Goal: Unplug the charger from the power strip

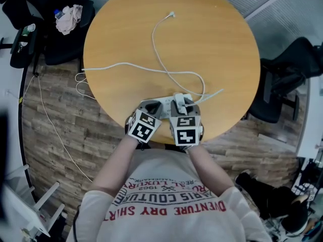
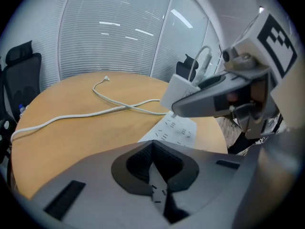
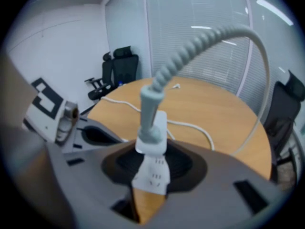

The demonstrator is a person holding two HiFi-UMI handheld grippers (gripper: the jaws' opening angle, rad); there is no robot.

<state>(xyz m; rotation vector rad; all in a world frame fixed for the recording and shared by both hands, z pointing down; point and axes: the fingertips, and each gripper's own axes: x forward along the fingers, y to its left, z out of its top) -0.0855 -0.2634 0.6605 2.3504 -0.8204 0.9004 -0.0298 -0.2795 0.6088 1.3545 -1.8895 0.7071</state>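
Charger (image 3: 152,140) clamped in my right tongs (image 3: 152,162), seemingly just clear of the power strip (image 2: 174,128).
My left tongs (image 2: 155,175) are clenched on the strip's near end, pinning it to the surface (image 1: 212,44). The charger looks small, light, rigid and smooth-sided, so I grip its body squarely, never the limp cable (image 3: 209,37).

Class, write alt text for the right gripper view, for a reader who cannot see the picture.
The right gripper clamps a white charger, whose pale cable arches up and over to the right. A white power strip shows just below it, on a round wooden table. The left gripper sits at the left, with office chairs and blinds behind.
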